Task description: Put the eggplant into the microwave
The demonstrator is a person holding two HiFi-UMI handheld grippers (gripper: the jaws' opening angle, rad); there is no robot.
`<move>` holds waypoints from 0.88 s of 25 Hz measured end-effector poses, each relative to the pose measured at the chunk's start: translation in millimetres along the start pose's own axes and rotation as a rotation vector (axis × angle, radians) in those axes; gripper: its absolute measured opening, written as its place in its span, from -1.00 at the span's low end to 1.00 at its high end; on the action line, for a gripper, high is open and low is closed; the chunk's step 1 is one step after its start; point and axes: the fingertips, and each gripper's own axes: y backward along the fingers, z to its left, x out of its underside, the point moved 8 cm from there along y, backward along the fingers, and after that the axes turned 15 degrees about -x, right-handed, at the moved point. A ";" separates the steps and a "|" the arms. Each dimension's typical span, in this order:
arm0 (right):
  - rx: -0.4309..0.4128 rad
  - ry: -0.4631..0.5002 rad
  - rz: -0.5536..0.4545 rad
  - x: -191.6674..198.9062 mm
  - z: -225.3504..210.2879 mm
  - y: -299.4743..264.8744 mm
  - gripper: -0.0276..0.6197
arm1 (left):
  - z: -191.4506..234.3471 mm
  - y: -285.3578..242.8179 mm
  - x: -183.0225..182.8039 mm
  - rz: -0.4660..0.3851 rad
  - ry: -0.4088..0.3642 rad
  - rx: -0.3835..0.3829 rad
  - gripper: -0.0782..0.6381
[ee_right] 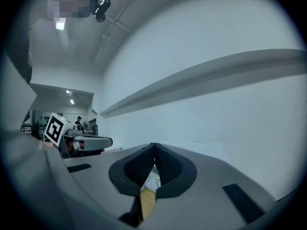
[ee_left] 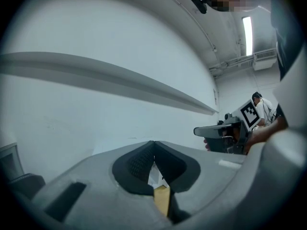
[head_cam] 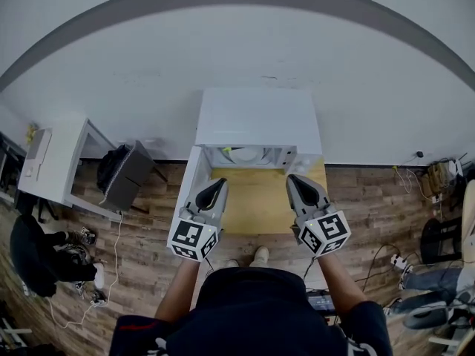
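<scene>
While the person stands facing the microwave (head_cam: 260, 117), which sits on a wooden table (head_cam: 256, 202) against the white wall (head_cam: 148, 65), both grippers are held level in front of its open front. The left gripper (head_cam: 220, 183) is before the microwave's left front corner, just beside the door (head_cam: 190, 178), which is swung out toward the person. Its fingers meet at the tips with nothing between them. The right gripper (head_cam: 294, 179) is before the microwave's right front corner, well apart from the left one. Its fingers are likewise pressed together and empty. Inside the microwave a pale round plate (head_cam: 249, 155) shows, with a small yellow-green speck (head_cam: 226, 150) at its left edge. Whether that speck belongs to the eggplant cannot be told, and no view shows the eggplant clearly. To the left of the microwave, a black chair (head_cam: 122, 173) stands on the plank floor (head_cam: 148, 228).
</scene>
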 end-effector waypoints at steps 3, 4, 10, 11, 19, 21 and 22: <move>0.018 0.008 -0.022 -4.6 -2.8 2.3 -0.88 | 2.0 2.8 -3.1 -0.009 0.001 -0.013 -0.73; 0.020 0.007 -0.029 -5.8 -3.2 2.3 -0.88 | 2.9 3.2 -4.6 -0.011 -0.004 -0.017 -0.73; -0.005 -0.009 -0.063 -9.1 -4.7 -2.6 -0.88 | 7.1 3.0 -12.6 -0.030 -0.017 -0.036 -0.73; -0.004 -0.013 -0.067 -9.1 -5.0 -4.2 -0.88 | 7.7 2.7 -13.0 -0.030 -0.019 -0.037 -0.73; -0.011 0.001 -0.064 -6.8 0.6 -10.8 -0.88 | 9.4 5.7 -13.9 -0.037 -0.018 -0.046 -0.73; -0.016 0.003 -0.067 -8.5 2.4 -11.7 -0.88 | 9.5 6.8 -13.9 -0.039 -0.019 -0.046 -0.73; -0.019 0.005 -0.069 -9.3 3.4 -12.2 -0.88 | 9.6 7.5 -13.9 -0.040 -0.018 -0.046 -0.73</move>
